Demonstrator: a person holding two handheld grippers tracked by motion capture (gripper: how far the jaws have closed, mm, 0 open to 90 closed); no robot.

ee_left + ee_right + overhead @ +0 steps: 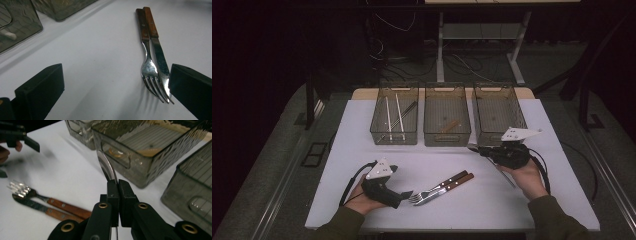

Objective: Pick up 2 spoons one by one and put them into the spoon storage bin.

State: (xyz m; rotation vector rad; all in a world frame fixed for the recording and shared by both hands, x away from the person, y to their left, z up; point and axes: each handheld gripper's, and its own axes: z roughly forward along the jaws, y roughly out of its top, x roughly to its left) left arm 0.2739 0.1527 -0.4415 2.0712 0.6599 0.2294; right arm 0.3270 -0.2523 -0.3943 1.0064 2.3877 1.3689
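Judging from the scene, cutlery is being sorted into three bins, and the coming move turns on where the right bin (499,112) lies from the held piece. On the table (362,210) the bins stand in a row at the far side; the left bin (395,114) holds long thin pieces, the middle bin (447,115) one small brownish thing. The right bin is seen directly beyond the right gripper (476,148), very near, so this hand is clearly the nearer one. Its jaws are closed tight on a thin metal utensil (107,167) (probably a spoon or a knife; which one cannot be told), whose free end rises ahead of the jaws in the right gripper view. The left gripper (408,193) rests low on the table with jaws wide apart and nothing held. Just beside it a fork (148,65) and a knife (160,58) lie touching side by side, the long axis pointing away from it toward the right hand.
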